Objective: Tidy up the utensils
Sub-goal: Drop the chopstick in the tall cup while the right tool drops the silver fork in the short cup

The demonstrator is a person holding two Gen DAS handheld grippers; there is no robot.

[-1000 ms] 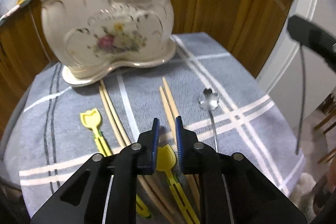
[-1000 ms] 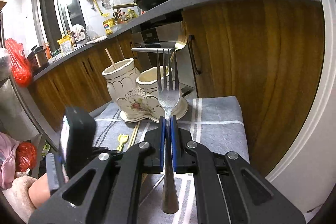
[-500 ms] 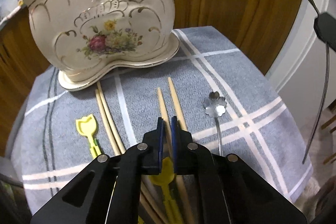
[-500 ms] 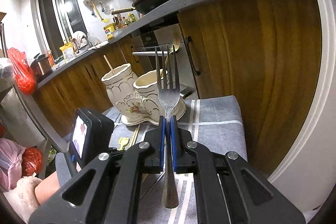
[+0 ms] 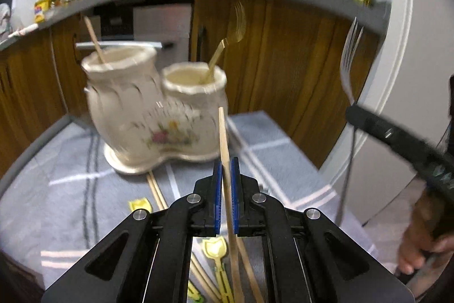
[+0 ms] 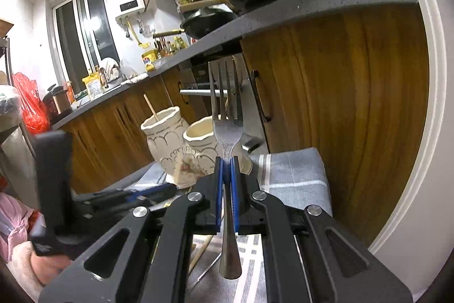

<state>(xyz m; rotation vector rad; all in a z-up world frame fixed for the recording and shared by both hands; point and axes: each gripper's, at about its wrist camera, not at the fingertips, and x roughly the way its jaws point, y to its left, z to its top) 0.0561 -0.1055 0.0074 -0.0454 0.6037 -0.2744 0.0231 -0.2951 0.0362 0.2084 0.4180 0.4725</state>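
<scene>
My left gripper [image 5: 226, 161] is shut on a wooden chopstick [image 5: 223, 132] and holds it upright above the grey cloth. Ahead stands the cream two-pot ceramic holder [image 5: 147, 115]; its left pot has a chopstick [image 5: 95, 40], its right pot a gold fork [image 5: 227, 44]. My right gripper [image 6: 226, 161] is shut on a silver fork [image 6: 227, 129], tines up, to the right of the holder [image 6: 181, 146]. That fork also shows in the left wrist view [image 5: 347, 67].
On the cloth [image 5: 71, 189] lie more chopsticks [image 5: 154, 189] and yellow plastic picks [image 5: 217, 249]. Wooden cabinets [image 5: 283, 70] under a grey counter stand behind. A white door frame [image 5: 397, 75] is on the right.
My left gripper has closed on a chopstick and lifted it off the cloth, tilting up toward the holder. My right gripper still holds the fork and has moved closer to the holder.
</scene>
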